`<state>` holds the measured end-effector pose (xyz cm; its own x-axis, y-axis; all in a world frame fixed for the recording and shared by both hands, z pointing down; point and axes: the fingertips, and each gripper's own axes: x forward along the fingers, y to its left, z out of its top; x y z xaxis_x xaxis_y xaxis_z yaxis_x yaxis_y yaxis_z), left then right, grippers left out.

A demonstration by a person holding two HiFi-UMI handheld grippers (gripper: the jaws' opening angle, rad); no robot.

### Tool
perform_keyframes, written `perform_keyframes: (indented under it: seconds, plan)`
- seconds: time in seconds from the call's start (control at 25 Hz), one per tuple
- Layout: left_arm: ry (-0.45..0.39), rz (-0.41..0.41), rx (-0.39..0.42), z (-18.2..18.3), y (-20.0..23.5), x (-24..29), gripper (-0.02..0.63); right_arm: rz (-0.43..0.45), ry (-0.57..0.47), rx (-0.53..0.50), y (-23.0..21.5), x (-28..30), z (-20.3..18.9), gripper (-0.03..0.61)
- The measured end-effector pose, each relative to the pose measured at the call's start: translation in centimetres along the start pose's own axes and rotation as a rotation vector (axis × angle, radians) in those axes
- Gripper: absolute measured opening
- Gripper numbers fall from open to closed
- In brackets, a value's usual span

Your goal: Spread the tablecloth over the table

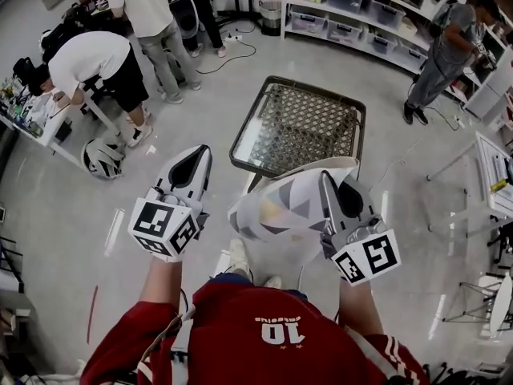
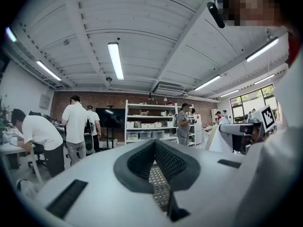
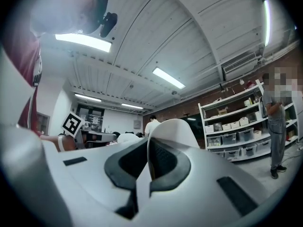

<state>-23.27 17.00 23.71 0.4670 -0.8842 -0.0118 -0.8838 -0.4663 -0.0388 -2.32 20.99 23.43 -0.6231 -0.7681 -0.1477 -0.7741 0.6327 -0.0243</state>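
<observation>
right claw (image 1: 330, 184) clamped on the bunched cloth (image 1: 276, 207), near the table (image 1: 304, 123) — left claw (image 1: 196, 157) closed, empty, alongside.

Glossy pale grey floor (image 1: 64, 215), white shelves (image 1: 377, 22) loaded with storage bins (image 1: 345, 30), red brick back wall (image 2: 111, 100), white ribbed ceiling (image 2: 156, 27), long strip lights (image 2: 116, 60), large window (image 2: 248, 100) at one side
</observation>
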Motion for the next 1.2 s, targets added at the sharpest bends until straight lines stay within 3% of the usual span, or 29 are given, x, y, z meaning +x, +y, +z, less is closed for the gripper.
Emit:
perform_keyframes:
  seconds: [0.4,0.6,0.84,1.2]
  plan:
    - [-0.010,0.103,-0.037,-1.3,10.1,0.7,0.008,0.198,-0.022,0.036,4.3,11.9,-0.6,0.014]
    - [-0.005,0.134,-0.067,-1.6,15.2,1.1,0.006,0.257,-0.028,0.058,5.3,18.0,-1.4,0.014]
    - [-0.003,0.177,-0.046,-1.7,25.8,1.9,0.006,0.316,-0.021,0.069,8.7,29.2,-3.0,0.014]
    - [-0.024,0.218,-0.017,-1.6,27.4,1.9,0.006,0.390,-0.015,0.076,9.2,32.0,-3.5,0.014]
